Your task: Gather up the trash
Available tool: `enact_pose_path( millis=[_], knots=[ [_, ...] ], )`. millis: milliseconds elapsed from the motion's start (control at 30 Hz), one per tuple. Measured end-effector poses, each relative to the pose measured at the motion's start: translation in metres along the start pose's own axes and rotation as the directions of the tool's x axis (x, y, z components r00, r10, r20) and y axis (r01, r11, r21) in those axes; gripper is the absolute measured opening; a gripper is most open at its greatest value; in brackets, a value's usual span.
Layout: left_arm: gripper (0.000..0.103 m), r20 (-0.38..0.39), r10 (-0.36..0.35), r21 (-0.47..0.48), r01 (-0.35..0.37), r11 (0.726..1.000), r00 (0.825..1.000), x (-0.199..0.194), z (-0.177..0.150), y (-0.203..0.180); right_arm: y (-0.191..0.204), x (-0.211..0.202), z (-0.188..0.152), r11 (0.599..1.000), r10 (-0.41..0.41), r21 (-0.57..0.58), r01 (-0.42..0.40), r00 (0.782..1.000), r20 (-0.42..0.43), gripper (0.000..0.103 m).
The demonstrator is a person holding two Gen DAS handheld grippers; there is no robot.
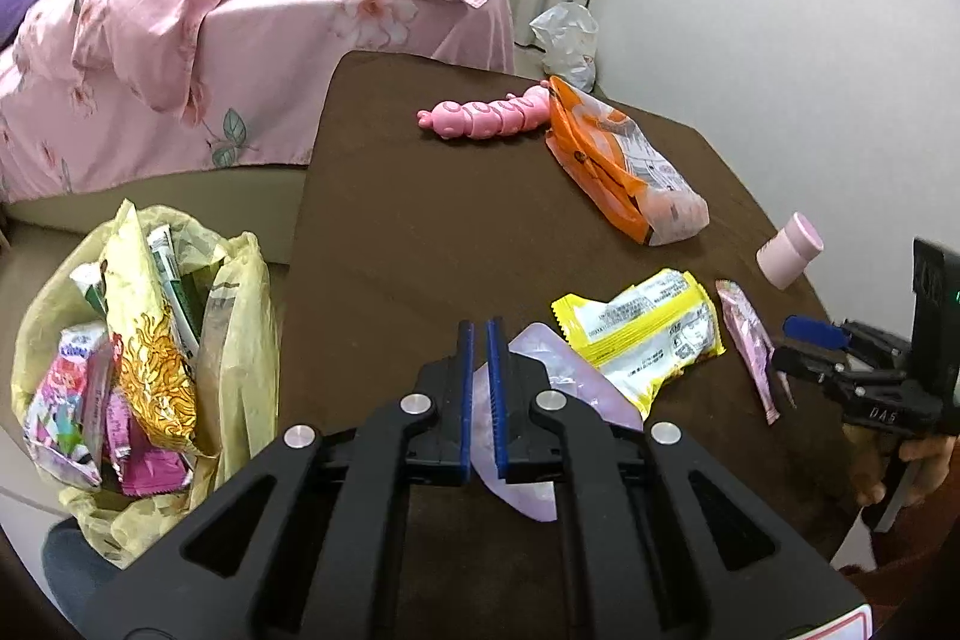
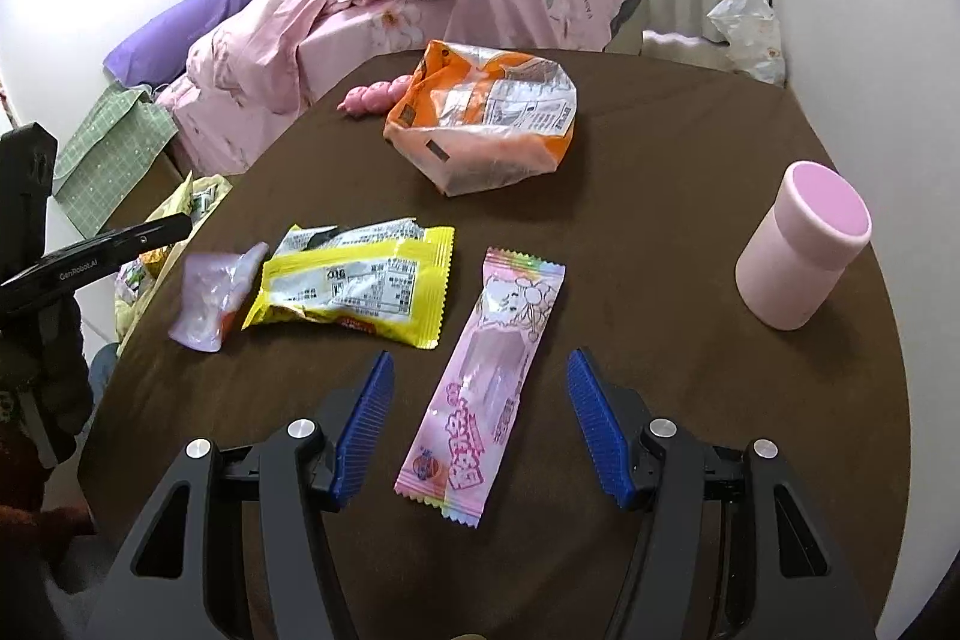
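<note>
On the brown table (image 1: 420, 220) lie a yellow wrapper (image 1: 645, 334) (image 2: 354, 289), a long pink wrapper (image 1: 750, 346) (image 2: 486, 388), an orange bag (image 1: 618, 160) (image 2: 486, 118) and a pale lilac wrapper (image 1: 558, 400) (image 2: 213, 298). My left gripper (image 1: 480, 334) is nearly shut, its fingers just above the lilac wrapper's near edge, with nothing clearly clamped. My right gripper (image 2: 480, 370) is wide open, its jaws on either side of the long pink wrapper. A yellow trash bag (image 1: 144, 352) full of wrappers stands left of the table.
A pink caterpillar toy (image 1: 486, 115) (image 2: 372, 97) lies by the orange bag. A pink cup (image 1: 789, 250) (image 2: 801, 247) lies on its side at the table's right. A bed with a pink quilt (image 1: 240, 10) stands behind. A white plastic bag (image 1: 567, 40) sits by the wall.
</note>
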State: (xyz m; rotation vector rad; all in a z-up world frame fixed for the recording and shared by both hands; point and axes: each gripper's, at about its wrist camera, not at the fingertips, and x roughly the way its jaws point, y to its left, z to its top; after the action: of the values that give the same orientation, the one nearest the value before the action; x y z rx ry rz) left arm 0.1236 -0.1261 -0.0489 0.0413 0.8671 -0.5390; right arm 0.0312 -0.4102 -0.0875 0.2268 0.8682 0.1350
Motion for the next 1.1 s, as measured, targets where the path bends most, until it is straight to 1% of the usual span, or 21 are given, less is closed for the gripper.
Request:
enact_pose_path(
  millis=[33,67,100,167,200,267,333,400,433,467,533,567,633,667,733,767,833,1000,1067,1100],
  knots=[
    [0.020,-0.002,-0.010,-0.010,0.010,1.000,1.000,-0.001,-0.001,0.001,0.000,-0.001,-0.001,1.000,-0.001,-0.001,0.001,1.000,0.001,0.057],
    [0.032,-0.005,-0.023,-0.016,0.023,1.000,1.000,-0.001,-0.002,0.001,0.000,-0.001,-0.001,1.000,-0.001,0.000,0.001,1.000,0.000,0.057],
    [0.039,-0.012,-0.036,-0.009,0.036,0.999,0.999,-0.002,-0.004,-0.002,-0.001,-0.002,-0.003,1.000,-0.002,0.003,0.002,1.000,-0.003,0.057],
    [0.043,-0.037,-0.035,0.025,0.036,0.999,0.999,-0.001,-0.011,-0.009,-0.004,-0.002,-0.005,1.000,-0.003,0.010,0.003,1.000,-0.009,0.057],
    [0.049,-0.049,-0.032,0.040,0.034,0.999,0.998,0.000,-0.015,-0.014,-0.005,-0.002,-0.007,1.000,-0.003,0.014,0.004,1.000,-0.011,0.057],
    [0.055,-0.070,-0.035,0.061,0.039,0.997,0.997,0.001,-0.024,-0.026,-0.009,-0.001,-0.010,1.000,0.002,0.029,-0.001,1.000,-0.017,0.057],
    [0.056,-0.081,-0.024,0.091,0.032,0.995,0.996,0.001,-0.032,-0.039,-0.009,-0.001,-0.012,0.999,0.001,0.037,-0.001,1.000,-0.021,0.057],
    [0.058,-0.076,0.001,0.106,0.007,0.994,0.997,0.000,-0.036,-0.046,-0.008,0.000,-0.014,0.999,0.000,0.034,0.001,1.000,-0.020,0.057],
    [0.058,-0.068,0.012,0.093,-0.006,0.996,0.998,-0.001,-0.037,-0.046,-0.008,0.000,-0.015,1.000,-0.002,0.030,0.002,1.000,-0.019,0.057],
    [0.058,-0.054,0.018,0.048,-0.016,0.999,0.998,-0.005,-0.038,-0.041,-0.006,-0.001,-0.016,1.000,-0.004,0.020,0.004,1.000,-0.017,0.057],
    [0.058,-0.046,0.008,-0.014,-0.008,1.000,0.999,-0.009,-0.038,-0.030,-0.006,-0.001,-0.019,1.000,-0.002,0.014,0.003,1.000,-0.015,0.057],
    [0.060,-0.040,0.014,-0.045,-0.015,0.999,0.999,-0.010,-0.039,-0.023,-0.007,-0.001,-0.020,1.000,0.004,0.016,-0.003,1.000,-0.015,0.057],
    [0.062,-0.062,0.014,-0.069,-0.018,0.997,0.998,-0.007,-0.040,-0.015,-0.008,0.002,-0.022,1.000,0.016,0.026,-0.016,1.000,-0.018,0.057],
    [0.062,-0.076,-0.005,-0.075,-0.001,0.997,0.997,-0.004,-0.040,-0.014,-0.009,0.003,-0.023,0.999,0.022,0.030,-0.021,1.000,-0.022,0.057],
    [0.062,-0.096,-0.021,-0.052,0.016,0.999,0.995,0.000,-0.039,-0.018,-0.008,0.006,-0.024,0.999,0.027,0.031,-0.026,0.999,-0.028,0.057],
    [0.062,-0.108,-0.017,-0.022,0.015,1.000,0.994,0.006,-0.038,-0.024,-0.007,0.007,-0.025,0.999,0.030,0.030,-0.029,0.999,-0.029,0.057],
    [0.062,-0.117,-0.009,-0.017,0.007,1.000,0.993,0.014,-0.036,-0.028,-0.005,0.006,-0.026,0.999,0.029,0.024,-0.028,0.999,-0.029,0.057],
    [0.062,-0.093,0.020,-0.019,-0.022,1.000,0.995,0.030,-0.022,-0.028,-0.004,-0.001,-0.028,1.000,0.003,-0.002,-0.003,1.000,-0.014,0.057],
    [0.060,-0.093,0.033,-0.010,-0.034,0.999,0.995,0.034,-0.017,-0.029,-0.006,-0.002,-0.027,1.000,-0.005,0.006,0.005,1.000,-0.008,0.057],
    [0.056,-0.098,0.044,-0.009,-0.045,0.999,0.994,0.035,-0.016,-0.029,-0.008,-0.003,-0.026,1.000,-0.010,0.012,0.011,1.000,-0.003,0.057]
  ],
)
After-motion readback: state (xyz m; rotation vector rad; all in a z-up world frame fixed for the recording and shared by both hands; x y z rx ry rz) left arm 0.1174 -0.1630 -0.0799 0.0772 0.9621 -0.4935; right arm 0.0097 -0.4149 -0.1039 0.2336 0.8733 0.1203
